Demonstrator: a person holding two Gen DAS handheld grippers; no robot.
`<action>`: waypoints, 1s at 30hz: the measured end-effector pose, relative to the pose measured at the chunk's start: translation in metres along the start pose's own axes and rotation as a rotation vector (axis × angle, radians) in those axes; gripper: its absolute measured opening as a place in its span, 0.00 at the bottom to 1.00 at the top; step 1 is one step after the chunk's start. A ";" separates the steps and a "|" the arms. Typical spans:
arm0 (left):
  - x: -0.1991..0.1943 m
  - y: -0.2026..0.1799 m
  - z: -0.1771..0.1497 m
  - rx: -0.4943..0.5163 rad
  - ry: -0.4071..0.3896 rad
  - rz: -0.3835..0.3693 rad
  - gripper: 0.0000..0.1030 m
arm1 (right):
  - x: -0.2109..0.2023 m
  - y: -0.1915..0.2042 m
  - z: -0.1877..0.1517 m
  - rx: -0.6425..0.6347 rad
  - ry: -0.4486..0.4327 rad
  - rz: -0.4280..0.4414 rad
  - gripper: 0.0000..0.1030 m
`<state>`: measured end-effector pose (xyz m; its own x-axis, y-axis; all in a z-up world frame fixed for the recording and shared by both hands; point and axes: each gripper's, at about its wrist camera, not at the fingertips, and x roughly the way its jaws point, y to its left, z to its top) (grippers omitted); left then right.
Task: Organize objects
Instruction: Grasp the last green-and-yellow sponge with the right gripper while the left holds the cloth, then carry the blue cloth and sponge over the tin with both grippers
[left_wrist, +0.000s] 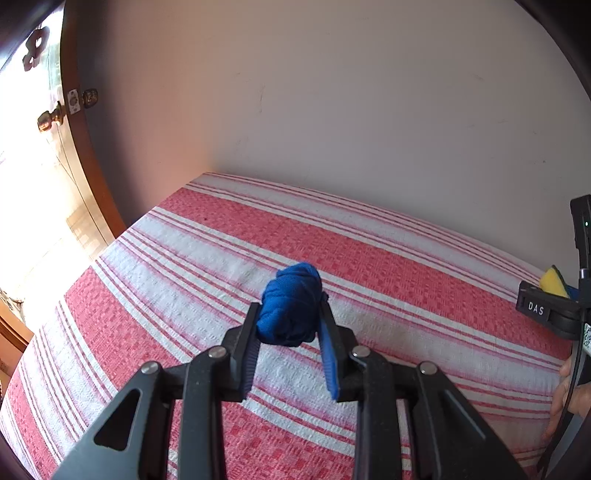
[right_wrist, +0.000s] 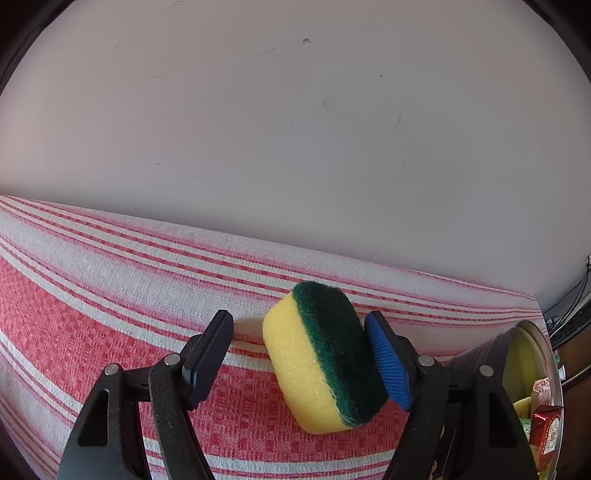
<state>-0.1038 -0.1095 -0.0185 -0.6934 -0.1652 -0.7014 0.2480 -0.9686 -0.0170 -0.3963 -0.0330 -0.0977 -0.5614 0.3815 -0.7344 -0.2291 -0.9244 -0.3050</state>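
Presently a blue cloth bundle (left_wrist: 290, 304) is clamped in the left gripper (left_wrist: 290, 325) above the striped cloth (left_wrist: 369, 243). A sponge (right_wrist: 321, 354) sits between the right gripper's (right_wrist: 299, 350) wide jaws, touching only the three-o'clock pad; centring is advised before squeezing.

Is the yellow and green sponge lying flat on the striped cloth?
No, the yellow and green sponge stands tilted on edge between the right tool's fingers.
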 end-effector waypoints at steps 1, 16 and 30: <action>0.001 0.002 0.000 -0.008 0.005 0.000 0.27 | 0.001 -0.002 0.000 0.010 0.006 0.005 0.73; 0.004 0.016 0.002 -0.069 0.022 0.018 0.27 | -0.019 -0.010 -0.016 0.007 -0.097 -0.107 0.36; 0.004 0.018 0.001 -0.066 0.014 0.029 0.27 | -0.054 -0.013 -0.023 0.056 -0.250 -0.135 0.36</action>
<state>-0.1027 -0.1273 -0.0206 -0.6757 -0.1905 -0.7121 0.3125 -0.9489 -0.0428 -0.3447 -0.0420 -0.0678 -0.6998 0.4946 -0.5153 -0.3542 -0.8668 -0.3510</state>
